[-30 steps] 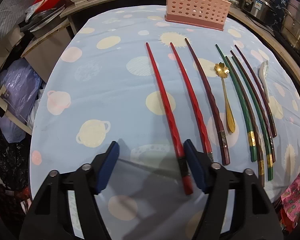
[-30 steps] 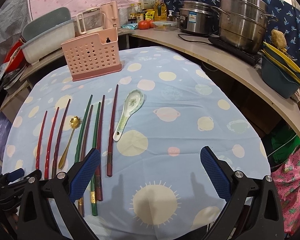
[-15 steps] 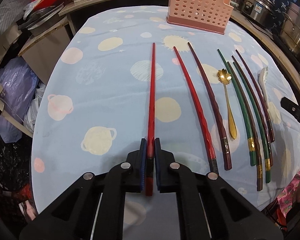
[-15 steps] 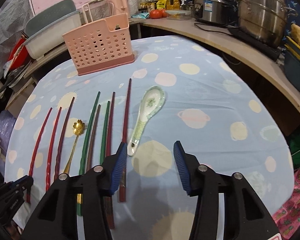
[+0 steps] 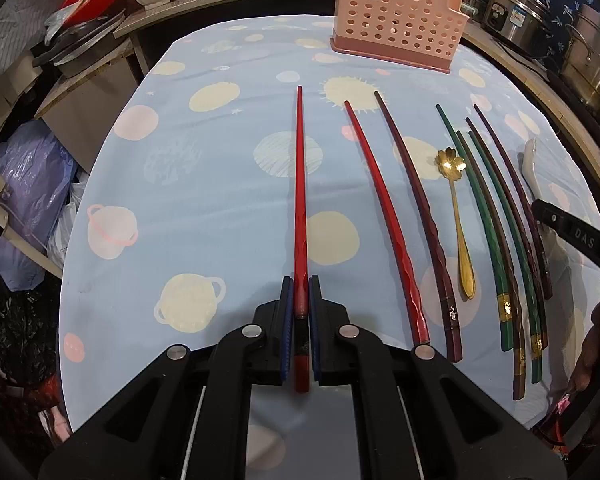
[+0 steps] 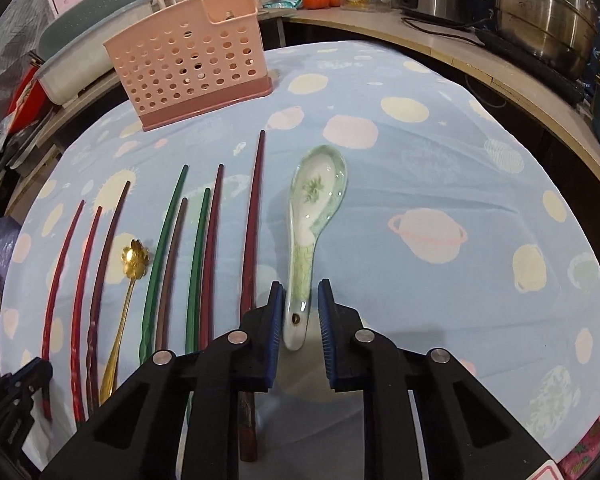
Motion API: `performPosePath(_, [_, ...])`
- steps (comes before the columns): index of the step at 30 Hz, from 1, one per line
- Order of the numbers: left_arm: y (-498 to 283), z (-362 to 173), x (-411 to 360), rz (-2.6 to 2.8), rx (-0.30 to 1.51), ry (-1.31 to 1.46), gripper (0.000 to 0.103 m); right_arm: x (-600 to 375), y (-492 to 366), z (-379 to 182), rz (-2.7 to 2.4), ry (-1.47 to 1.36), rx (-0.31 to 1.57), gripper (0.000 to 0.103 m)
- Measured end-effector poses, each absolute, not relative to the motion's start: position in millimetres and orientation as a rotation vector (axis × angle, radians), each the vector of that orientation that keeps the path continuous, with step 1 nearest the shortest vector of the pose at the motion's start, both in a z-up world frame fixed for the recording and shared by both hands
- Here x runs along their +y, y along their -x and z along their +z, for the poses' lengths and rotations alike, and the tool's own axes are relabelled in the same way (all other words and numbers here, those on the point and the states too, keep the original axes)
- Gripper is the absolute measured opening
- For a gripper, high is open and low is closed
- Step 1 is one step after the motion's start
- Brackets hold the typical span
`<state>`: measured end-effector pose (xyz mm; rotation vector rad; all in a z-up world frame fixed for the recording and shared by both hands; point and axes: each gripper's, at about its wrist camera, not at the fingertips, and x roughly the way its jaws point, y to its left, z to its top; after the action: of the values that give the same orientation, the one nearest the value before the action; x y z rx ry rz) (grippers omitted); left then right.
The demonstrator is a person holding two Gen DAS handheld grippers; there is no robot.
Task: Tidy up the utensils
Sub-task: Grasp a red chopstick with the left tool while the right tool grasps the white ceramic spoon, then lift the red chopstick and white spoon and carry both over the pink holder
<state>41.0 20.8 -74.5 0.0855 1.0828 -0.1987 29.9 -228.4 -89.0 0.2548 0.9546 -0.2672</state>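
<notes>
Spotted blue tablecloth below, the left gripper pinches a red chopstick while the right gripper, jaws just closing, straddles the ceramic spoon handle without visibly squeezing it; both need centred grips before lifting toward the pink basket.

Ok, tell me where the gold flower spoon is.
Left wrist view, right of centre: the gold flower spoon lies on the tablecloth between the dark maroon chopstick and the green chopstick.

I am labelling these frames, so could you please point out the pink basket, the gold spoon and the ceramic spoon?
Pink basket (image 6: pixel 188 76): right wrist view, on its perforated front wall.
Gold spoon (image 5: pixel 451 164): left wrist view, on its flower-shaped bowl.
Ceramic spoon (image 6: pixel 318 188): right wrist view, on its bowl.
</notes>
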Motion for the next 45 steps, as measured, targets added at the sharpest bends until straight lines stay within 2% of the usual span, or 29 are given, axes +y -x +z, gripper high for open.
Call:
performPosePath(3, [-41, -75, 21, -0.199, 1.081, -0.082, 0.007, -228, -22, -89, -0.265, -0.24, 0.953, 0.01])
performPosePath(14, [-30, -65, 26, -0.226, 1.081, -0.042, 0.007, -233, 6, -73, -0.244, -0.249, 0.916, 0.009])
performPosePath(29, [-29, 24, 38, -0.261, 0.886, 0.03, 0.007, -243, 24, 24, -0.196, -0.288, 0.714, 0.007])
performPosePath(45, [-112, 122, 20, -0.257, 0.656, 0.046, 0.007, -255, -52, 89, -0.121, -0.294, 0.589, 0.007])
